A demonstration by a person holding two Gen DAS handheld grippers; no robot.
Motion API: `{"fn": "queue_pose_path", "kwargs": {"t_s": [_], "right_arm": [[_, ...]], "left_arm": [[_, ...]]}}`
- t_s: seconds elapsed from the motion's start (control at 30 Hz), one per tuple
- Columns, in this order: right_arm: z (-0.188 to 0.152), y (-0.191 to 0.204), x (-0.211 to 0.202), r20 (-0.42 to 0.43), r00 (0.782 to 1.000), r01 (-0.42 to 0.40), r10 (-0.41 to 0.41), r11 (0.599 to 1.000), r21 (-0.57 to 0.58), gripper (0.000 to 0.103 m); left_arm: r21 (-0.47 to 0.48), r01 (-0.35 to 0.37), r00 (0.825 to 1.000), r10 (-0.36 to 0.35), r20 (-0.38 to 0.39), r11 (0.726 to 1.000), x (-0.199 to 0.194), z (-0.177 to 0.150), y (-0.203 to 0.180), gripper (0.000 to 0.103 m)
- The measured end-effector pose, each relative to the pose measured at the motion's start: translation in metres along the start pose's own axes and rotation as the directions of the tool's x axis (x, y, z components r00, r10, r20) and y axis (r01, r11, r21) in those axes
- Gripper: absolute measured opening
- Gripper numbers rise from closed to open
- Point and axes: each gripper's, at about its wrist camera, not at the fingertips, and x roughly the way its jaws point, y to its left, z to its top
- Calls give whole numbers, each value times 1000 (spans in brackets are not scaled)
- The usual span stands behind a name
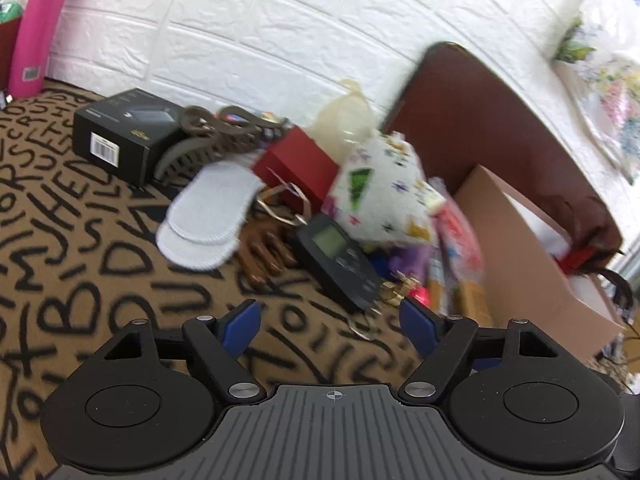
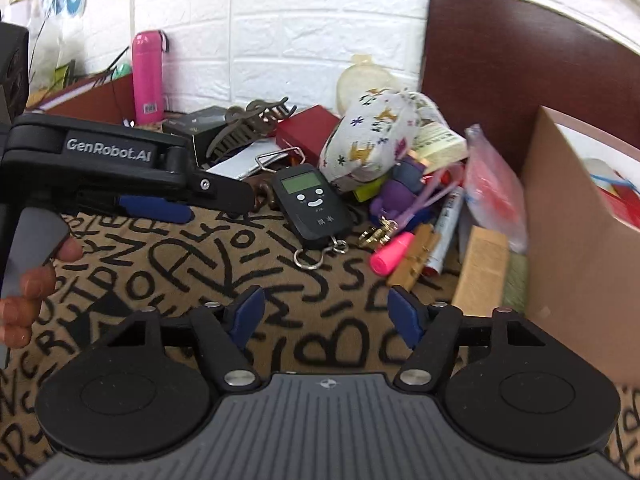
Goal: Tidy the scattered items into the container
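Observation:
A pile of small items lies on the letter-print tablecloth: a black hand scale [image 1: 338, 261] [image 2: 310, 202], a white printed pouch [image 1: 382, 190] [image 2: 374, 138], a red box [image 1: 298, 166] [image 2: 308, 128], a grey hair claw [image 1: 216, 138] [image 2: 250, 124], white pads [image 1: 208, 210], a black box [image 1: 128, 132] and a pink marker [image 2: 390, 254]. The cardboard box container [image 1: 532, 264] [image 2: 576, 240] stands to the right. My left gripper [image 1: 332, 326] is open and empty just short of the scale; it also shows in the right wrist view [image 2: 176, 208]. My right gripper [image 2: 326, 314] is open and empty in front of the pile.
A pink bottle [image 1: 38, 32] [image 2: 148, 76] stands by the white brick wall at the back left. A dark brown chair back [image 1: 500, 128] [image 2: 520, 68] rises behind the container. A wooden clip [image 2: 412, 256] and a tan carton [image 2: 482, 268] lie beside the container.

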Motion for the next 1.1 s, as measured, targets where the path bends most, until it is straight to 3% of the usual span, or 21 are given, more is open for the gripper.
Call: {"fn": "queue_pose_path", "kwargs": {"t_s": [0.2,0.37,0.43,0.5,0.63,0.7,0.87,1.1], "right_arm": [[14,2,34,-9,1000,-22,22,999,-43,70],[24,-1,57,-11,999,-35,35,998,-52,69],[28,-2,64,-9,999,-40,39,998,-48,67],[31,-5,70,-10,998,-55,55,998,-36,67],[33,-6,83,-18,997,-74,74,997,-6,62],[33,-7,83,-11,997,-74,75,997,16,59],[23,-2,70,-27,995,-91,91,996,15,56],[-8,12,27,-38,992,-117,117,993,-13,53]], "left_arm": [[-16,-17,998,16,-59,1000,34,14,21,72],[45,-55,998,56,-35,997,48,17,23,60],[41,-70,997,71,-27,997,49,18,28,48],[29,-84,996,85,-21,996,50,19,35,30],[-8,-71,997,71,-23,997,51,22,44,27],[19,-90,996,90,-24,996,53,23,39,20],[94,-144,989,146,-18,985,50,15,23,16],[-13,-52,997,51,-64,999,16,-16,26,4]]}}
